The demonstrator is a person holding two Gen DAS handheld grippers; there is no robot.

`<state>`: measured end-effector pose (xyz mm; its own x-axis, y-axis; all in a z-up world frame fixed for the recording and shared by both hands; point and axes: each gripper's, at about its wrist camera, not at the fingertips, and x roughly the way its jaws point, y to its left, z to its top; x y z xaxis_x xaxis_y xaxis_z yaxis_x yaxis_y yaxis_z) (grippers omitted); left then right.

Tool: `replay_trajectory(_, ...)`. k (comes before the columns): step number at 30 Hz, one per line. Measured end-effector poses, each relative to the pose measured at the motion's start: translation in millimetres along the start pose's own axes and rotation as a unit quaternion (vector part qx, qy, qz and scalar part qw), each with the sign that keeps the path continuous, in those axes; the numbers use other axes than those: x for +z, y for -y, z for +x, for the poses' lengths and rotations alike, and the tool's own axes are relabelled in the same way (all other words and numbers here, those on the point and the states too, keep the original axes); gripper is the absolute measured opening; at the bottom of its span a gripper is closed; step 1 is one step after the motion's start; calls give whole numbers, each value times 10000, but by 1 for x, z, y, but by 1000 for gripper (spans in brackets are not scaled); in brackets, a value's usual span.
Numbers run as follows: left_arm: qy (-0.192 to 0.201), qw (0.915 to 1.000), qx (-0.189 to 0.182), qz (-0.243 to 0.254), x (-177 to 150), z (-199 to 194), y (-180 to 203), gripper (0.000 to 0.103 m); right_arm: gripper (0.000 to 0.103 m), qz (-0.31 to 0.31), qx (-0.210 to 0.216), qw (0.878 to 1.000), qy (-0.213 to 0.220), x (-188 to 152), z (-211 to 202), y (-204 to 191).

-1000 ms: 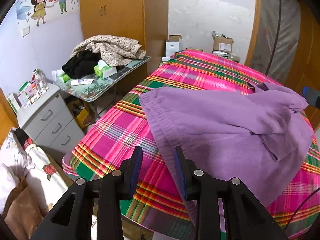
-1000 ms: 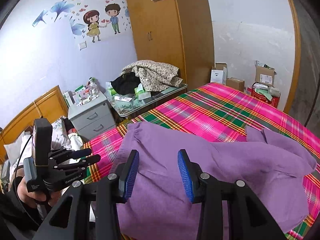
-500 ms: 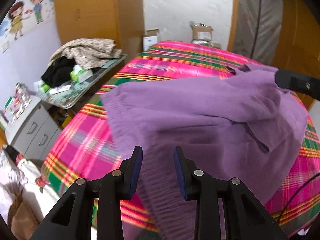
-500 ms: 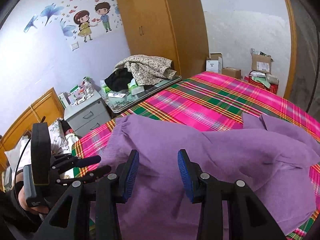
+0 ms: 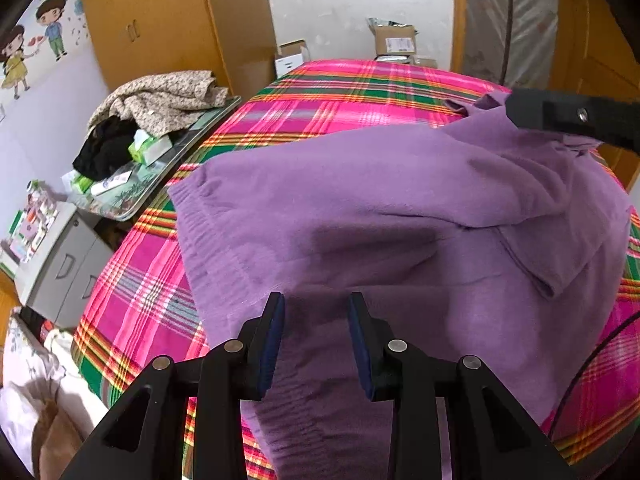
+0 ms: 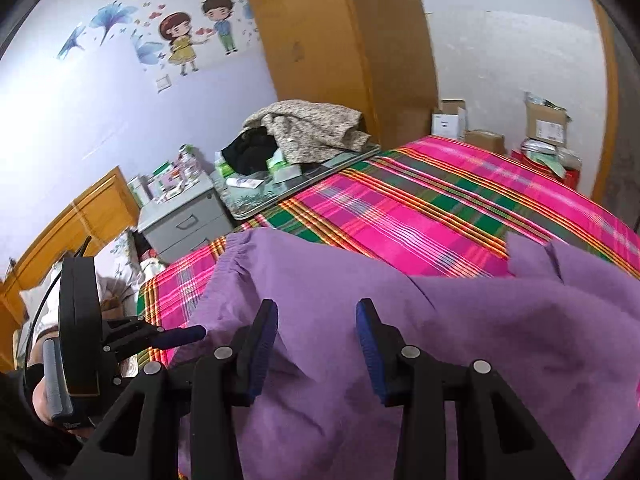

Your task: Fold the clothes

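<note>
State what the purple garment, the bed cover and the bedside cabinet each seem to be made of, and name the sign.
Purple garment: soft knit, probably fleecy; ribbed hem, matte fuzzy surface.
Bed cover: thin woven cloth, likely cotton; plaid of crossing stripes.
Bedside cabinet: grey painted metal or laminate, unclear which; smooth drawer fronts.

Purple garment (image 5: pixel 380 216), pink-green plaid bedspread (image 5: pixel 344 96)

Clothes pile (image 5: pixel 160 100) on side table (image 5: pixel 132 196) beside grey drawers (image 6: pixel 184 220).
</note>
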<state>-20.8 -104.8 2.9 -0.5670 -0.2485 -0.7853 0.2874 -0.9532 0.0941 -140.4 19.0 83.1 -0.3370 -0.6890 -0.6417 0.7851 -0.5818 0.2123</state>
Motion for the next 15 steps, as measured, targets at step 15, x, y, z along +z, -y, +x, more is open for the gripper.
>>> replay_trajectory(15,-111,9959,251,-865,-16,2,-46,48,43,-780,534,9933,-666,42,101,-10)
